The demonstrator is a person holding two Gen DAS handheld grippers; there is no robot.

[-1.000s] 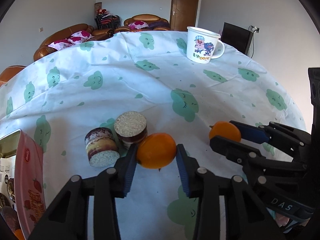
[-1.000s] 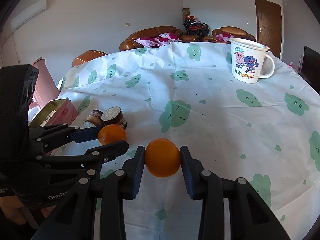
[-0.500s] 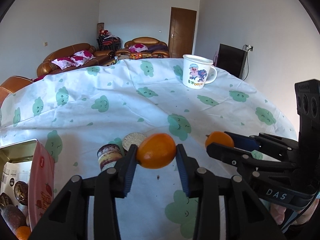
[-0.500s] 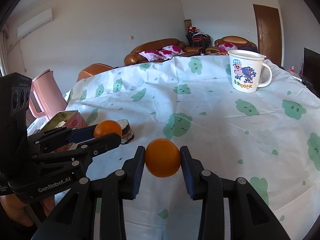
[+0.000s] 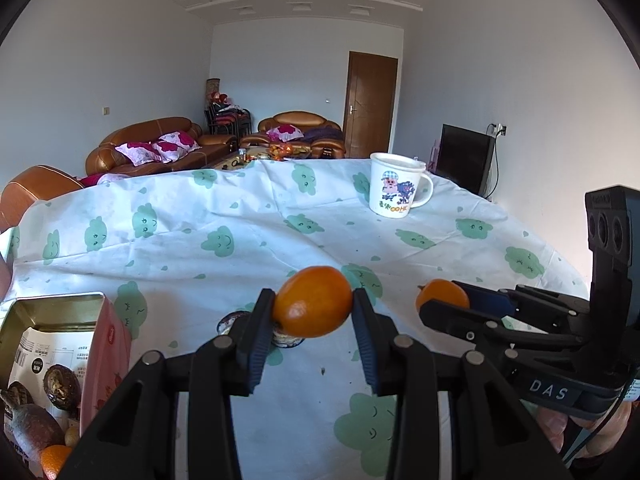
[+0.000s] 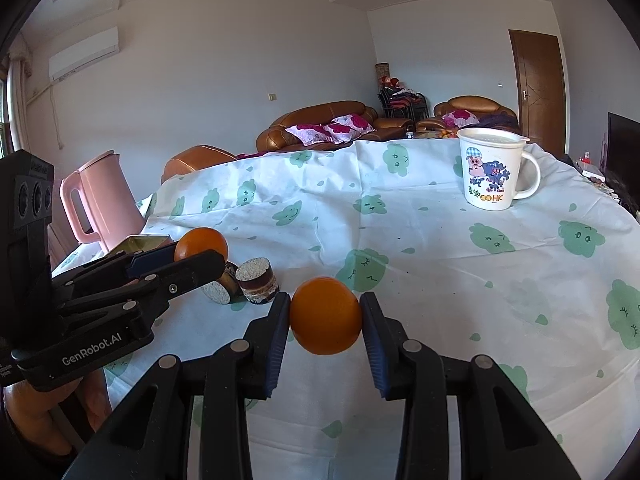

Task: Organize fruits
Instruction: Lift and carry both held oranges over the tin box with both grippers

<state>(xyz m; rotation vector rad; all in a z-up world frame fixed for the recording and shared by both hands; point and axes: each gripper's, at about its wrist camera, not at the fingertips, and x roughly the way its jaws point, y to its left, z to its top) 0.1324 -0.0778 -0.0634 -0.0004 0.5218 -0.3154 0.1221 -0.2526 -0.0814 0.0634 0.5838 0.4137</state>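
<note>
My left gripper [image 5: 313, 312] is shut on an orange [image 5: 313, 305] and holds it above the table. My right gripper [image 6: 325, 318] is shut on a second orange [image 6: 325, 314], also lifted. In the left wrist view the right gripper's orange [image 5: 442, 298] shows to the right. In the right wrist view the left gripper's orange [image 6: 201, 243] shows to the left. An open pink tin box [image 5: 106, 344] at the lower left holds several fruits, with another orange [image 5: 54, 460] in it.
Two small round cakes [image 6: 256, 282] lie on the cloud-print tablecloth [image 6: 420, 240] below the grippers. A white cartoon mug [image 6: 490, 168] stands at the far right. A pink kettle [image 6: 102, 196] stands at the left edge. Sofas lie behind the table.
Both grippers have lifted their oranges up from the table and tilted level. The cakes and tablecloth have dropped lower in both views.
</note>
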